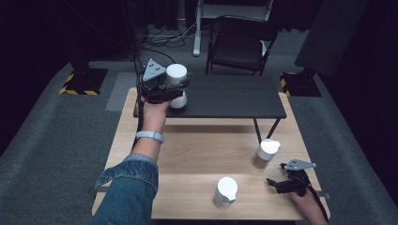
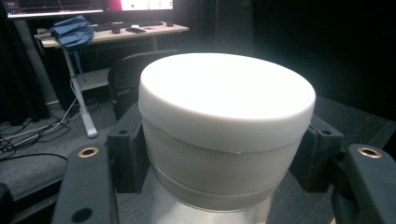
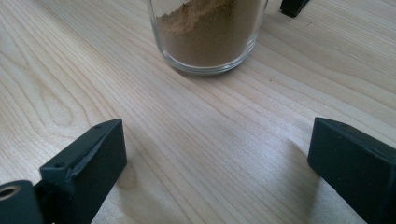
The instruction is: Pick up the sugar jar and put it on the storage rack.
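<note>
Left gripper [image 1: 174, 90] clamped on a white-lidded jar [image 1: 177, 75], both pads [image 2: 128, 154] pressed against the jar's sides just under the lid, as seen close up in the left gripper view. Jar upright, directly between the jaws, over the left end of the dark raised shelf [image 1: 234, 96]; whether its base touches the shelf surface hard to tell from the high view. Right gripper [image 1: 281, 180] resting low on the wooden table [image 1: 187, 154], jaws spread wide with nothing between them, a glass jar of brown powder [image 3: 208, 35] just ahead of its fingertips and apart from them. A third white-capped jar [image 1: 225, 191] standing on the table off to that gripper's side, nearer the person. Step in hand judged to be setting the held jar down on the shelf. Best done by keeping the jar plumb, lowering until the base sits flat and fully inside the shelf edge, then parting the jaws evenly so neither pad drags the smooth wall sideways. Retreat straight back along the jaws' own line, clear of the lid rim, to avoid tipping. Grip sits high on the jar, so any tilt on release likely to rock it.
</note>
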